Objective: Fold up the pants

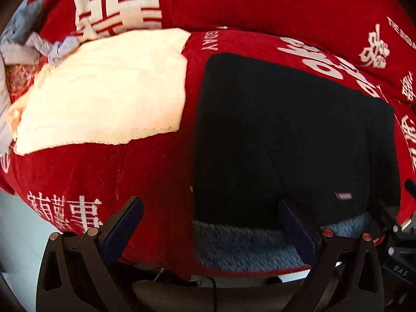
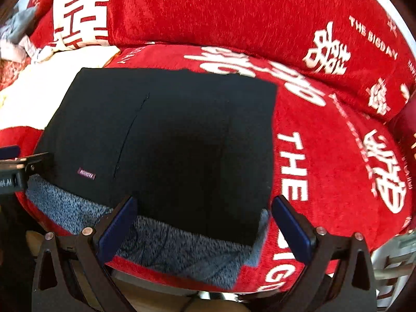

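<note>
Black pants [image 1: 286, 135] [image 2: 166, 140] lie folded into a flat rectangle on a red sofa seat, with a small purple label [image 2: 85, 175] near the front edge. Their grey fleece lining [image 1: 241, 247] [image 2: 182, 247] shows as a strip along that edge. My left gripper [image 1: 213, 228] is open, its fingers straddling the pants' front left corner, holding nothing. Over the front right part of the pants my right gripper [image 2: 205, 223] also stands open and empty. The left gripper's body [image 2: 15, 171] shows at the left edge of the right wrist view.
The red sofa cover [image 1: 130, 176] [image 2: 325, 156] carries white lettering, and its back cushion [image 2: 234, 7] rises behind. A cream cloth [image 1: 104, 91] lies left of the pants, with grey and pale garments [image 1: 23, 36] heaped beyond it. Pale floor [image 1: 15, 223] lies below the seat edge.
</note>
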A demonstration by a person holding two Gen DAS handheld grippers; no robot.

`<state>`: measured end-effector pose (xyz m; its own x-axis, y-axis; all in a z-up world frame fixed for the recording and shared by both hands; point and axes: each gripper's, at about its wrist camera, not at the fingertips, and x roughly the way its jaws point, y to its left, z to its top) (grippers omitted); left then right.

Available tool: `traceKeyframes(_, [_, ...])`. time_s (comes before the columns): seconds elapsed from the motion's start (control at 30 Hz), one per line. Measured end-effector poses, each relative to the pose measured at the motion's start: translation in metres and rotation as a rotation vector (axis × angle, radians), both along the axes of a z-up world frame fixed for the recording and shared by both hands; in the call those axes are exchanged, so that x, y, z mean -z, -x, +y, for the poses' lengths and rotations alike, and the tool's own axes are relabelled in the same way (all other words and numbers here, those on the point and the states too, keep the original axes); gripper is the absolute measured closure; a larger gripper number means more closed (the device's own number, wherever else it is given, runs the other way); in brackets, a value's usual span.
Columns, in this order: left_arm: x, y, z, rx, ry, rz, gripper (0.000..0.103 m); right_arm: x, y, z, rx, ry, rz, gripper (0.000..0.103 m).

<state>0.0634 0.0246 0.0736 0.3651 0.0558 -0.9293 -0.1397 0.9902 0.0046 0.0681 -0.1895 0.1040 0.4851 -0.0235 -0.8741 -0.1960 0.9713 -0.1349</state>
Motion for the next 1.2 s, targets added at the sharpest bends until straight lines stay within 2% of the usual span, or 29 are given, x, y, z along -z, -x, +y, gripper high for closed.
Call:
traceKeyframes(0.17, [-0.020,0.013,-0.014,0.044,0.018,-0.038,0.000,-0.029,0.018,0.003,0.002,-0.001,-0.073,0.000])
traceKeyframes(0.23, [-0.024,0.016,-0.020,0.058,0.008,-0.051,0.000,-0.033,0.022,0.007,0.003,-0.006,-0.074,0.000])
traceKeyframes(0.33, [-0.023,0.016,-0.024,0.065,-0.004,-0.051,0.000,-0.030,0.021,0.014,0.006,0.025,-0.060,0.000])
traceKeyframes(0.57, [-0.019,0.015,-0.022,0.037,0.001,-0.042,0.000,-0.018,0.021,0.013,0.034,-0.011,0.002,0.000])
traceKeyframes(0.83, [-0.017,0.016,-0.023,0.038,0.023,-0.043,0.000,-0.013,0.021,0.017,0.050,-0.005,0.015,0.000])
traceKeyframes(1.03, [-0.018,0.017,-0.016,-0.018,0.064,-0.071,0.000,-0.010,0.019,0.010,0.076,-0.018,0.034,0.000])
traceKeyframes(1.2, [-0.019,0.019,-0.014,-0.031,0.055,-0.071,0.000,-0.008,0.019,0.010,0.080,-0.018,0.038,0.000])
